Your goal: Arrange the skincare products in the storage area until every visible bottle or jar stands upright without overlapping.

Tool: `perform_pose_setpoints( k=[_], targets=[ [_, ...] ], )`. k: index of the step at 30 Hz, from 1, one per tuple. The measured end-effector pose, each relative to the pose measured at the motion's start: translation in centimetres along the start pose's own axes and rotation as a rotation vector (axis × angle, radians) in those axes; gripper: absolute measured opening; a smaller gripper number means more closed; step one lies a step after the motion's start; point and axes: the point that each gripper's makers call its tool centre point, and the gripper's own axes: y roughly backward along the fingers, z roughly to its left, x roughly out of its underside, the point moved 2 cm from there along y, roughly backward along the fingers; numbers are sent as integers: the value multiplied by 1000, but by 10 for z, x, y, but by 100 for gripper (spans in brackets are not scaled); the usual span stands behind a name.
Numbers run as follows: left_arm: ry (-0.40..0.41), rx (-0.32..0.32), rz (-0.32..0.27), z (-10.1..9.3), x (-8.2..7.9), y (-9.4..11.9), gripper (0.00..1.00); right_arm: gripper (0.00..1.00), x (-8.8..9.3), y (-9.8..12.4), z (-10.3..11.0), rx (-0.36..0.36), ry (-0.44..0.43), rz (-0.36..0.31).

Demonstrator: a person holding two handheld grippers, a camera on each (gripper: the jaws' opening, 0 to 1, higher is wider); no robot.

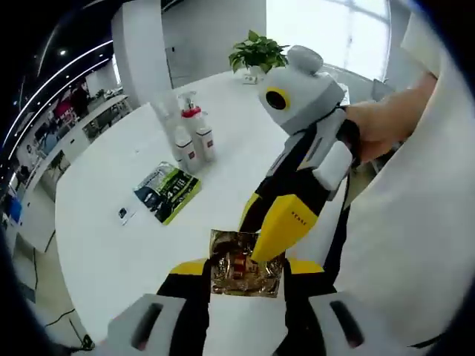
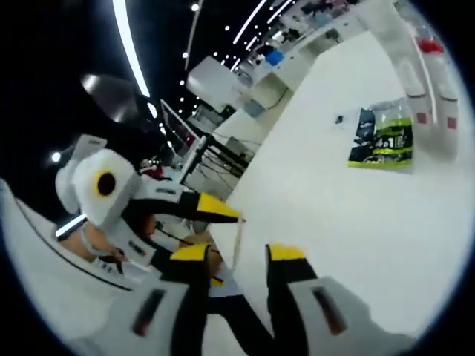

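A shiny gold foil packet (image 1: pixel 239 276) with red print sits between the yellow tips of my left gripper (image 1: pixel 246 268), which is shut on it above the white table (image 1: pixel 111 252). My right gripper (image 1: pixel 276 226) comes in from the right, and one yellow finger rests on the packet's top edge. In the right gripper view the packet shows edge-on as a thin strip (image 2: pixel 237 243) just ahead of my right gripper (image 2: pixel 237 254), whose jaws stand apart. The left gripper (image 2: pixel 217 208) reaches in from the left there. Two white pump bottles with red labels (image 1: pixel 194 139) stand upright far back on the table.
A green and black flat pouch (image 1: pixel 167 191) lies on the table (image 2: pixel 334 215) short of the bottles, and it also appears as a pouch (image 2: pixel 382 137) in the right gripper view. A small dark item (image 1: pixel 123 215) lies left of it. A potted plant (image 1: pixel 257 52) stands at the far edge. A person's hand (image 1: pixel 382 122) holds the right gripper.
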Motion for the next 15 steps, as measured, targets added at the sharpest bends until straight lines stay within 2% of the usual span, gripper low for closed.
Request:
perform_pose_setpoints(
  k=[4, 8, 11, 14, 15],
  targets=[
    [-43, 9, 6, -3, -8, -5, 40, 15, -1, 6, -2, -9, -27, -1],
    [-85, 18, 10, -5, -16, -7, 40, 2, -3, 10, -6, -2, -58, -6],
    [-88, 28, 4, -4, -21, -9, 40, 1, -5, 15, -9, -11, -116, -18],
    [-87, 34, -10, -5, -24, -11, 40, 0, -6, 20, -12, -13, -114, -23],
    [-60, 40, -23, -4, -24, -11, 41, 0, -8, 21, -12, -21, -122, -31]
  ],
)
